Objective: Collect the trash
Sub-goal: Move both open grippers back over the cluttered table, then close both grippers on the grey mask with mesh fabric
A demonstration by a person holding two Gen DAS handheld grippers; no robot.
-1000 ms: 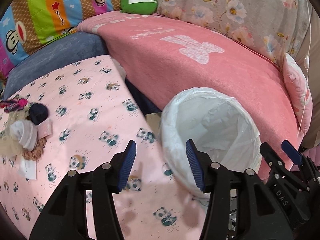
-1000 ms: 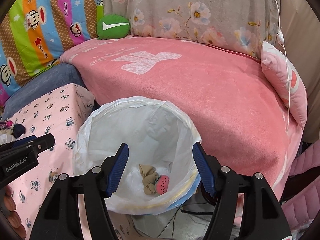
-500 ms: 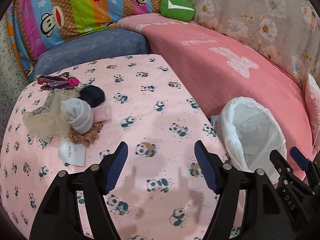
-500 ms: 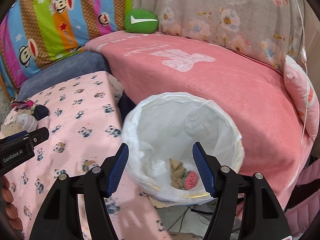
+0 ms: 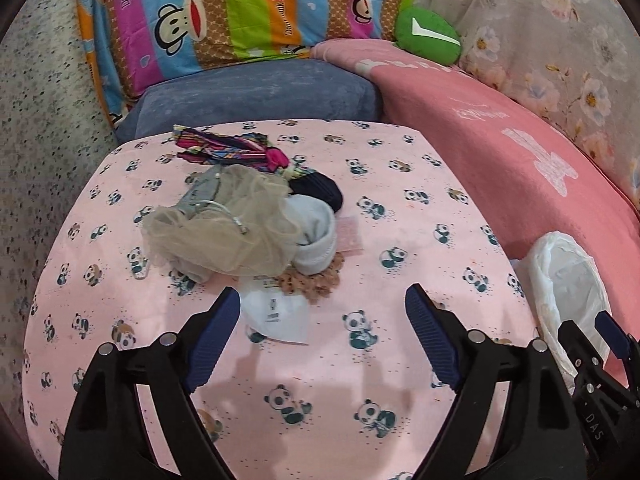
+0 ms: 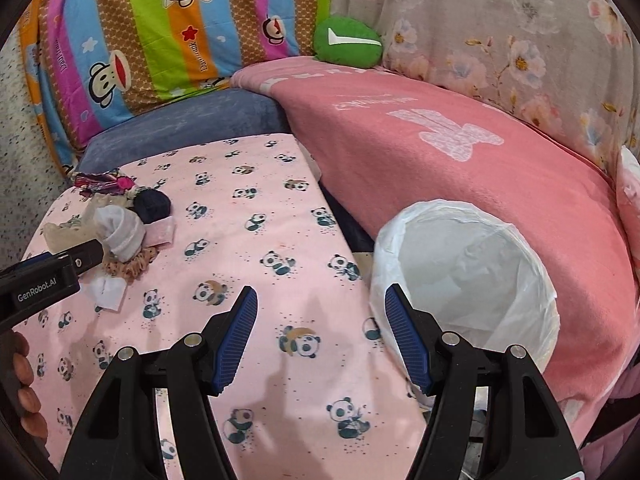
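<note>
A pile of trash lies on the pink panda-print table [image 5: 400,208]: beige mesh fabric [image 5: 224,228], a white sock [image 5: 316,236], a dark ball [image 5: 318,194], a colourful striped wrapper [image 5: 232,150], a brown scrunchie [image 5: 316,280] and a white paper tag [image 5: 276,316]. My left gripper [image 5: 320,332] is open and empty, just in front of the tag. My right gripper [image 6: 320,336] is open and empty over the table's right part, beside the white-lined bin [image 6: 468,280]. The bin also shows in the left wrist view [image 5: 568,280].
A pink blanket [image 6: 460,160] covers the sofa behind the bin. A blue cushion [image 5: 256,92], a striped monkey-print pillow [image 5: 224,12] and a green cushion [image 5: 428,36] lie behind the table. The left gripper's body [image 6: 44,280] shows at the right wrist view's left edge.
Both grippers have swung left from the bin toward the table. The left one now faces the trash pile; the right one has left the bin's opening. Both stay open.
</note>
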